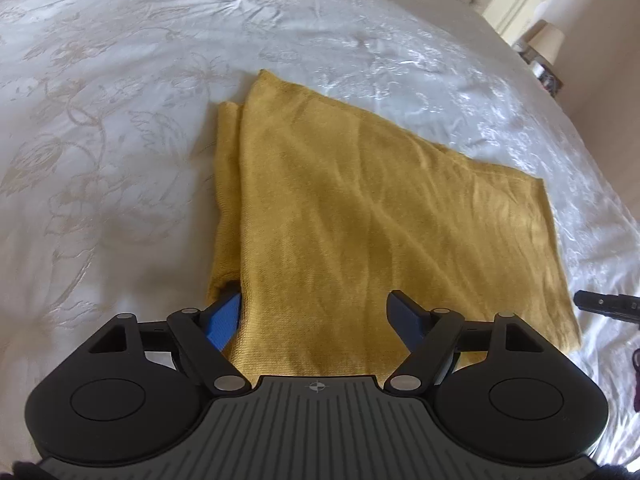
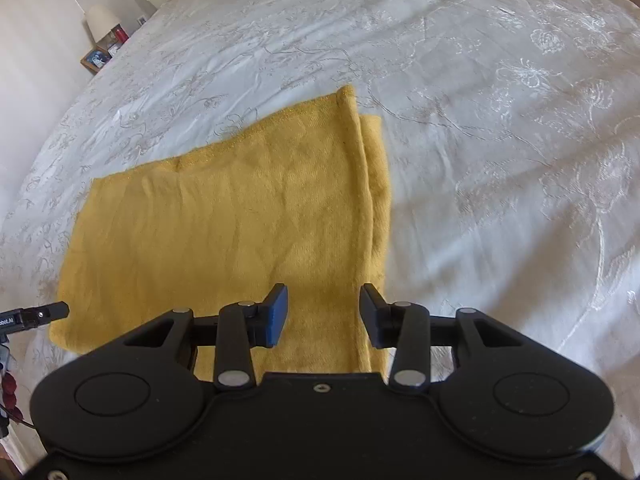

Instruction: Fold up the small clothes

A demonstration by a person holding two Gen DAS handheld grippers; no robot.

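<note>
The mustard-yellow knit garment [image 1: 360,220] is seen folded and spread flat on the white embroidered bedspread [image 1: 120,140], directly below both pairs of tongs. In the left wrist view the left tongs [image 1: 316,316] are held wide apart over the garment's near edge; nothing is gripped, and the blue pad on the left sits just beside the folded side layer. In the right wrist view the right tongs [image 2: 322,312] are parted about halfway above the garment's near right portion, with nothing clamped between them. A narrower folded layer is shown along one long side of the garment. Farther off, at the bed's edge, a bedside lamp [image 2: 102,20] and a red object [image 2: 120,34] are visible against the wall.
</note>
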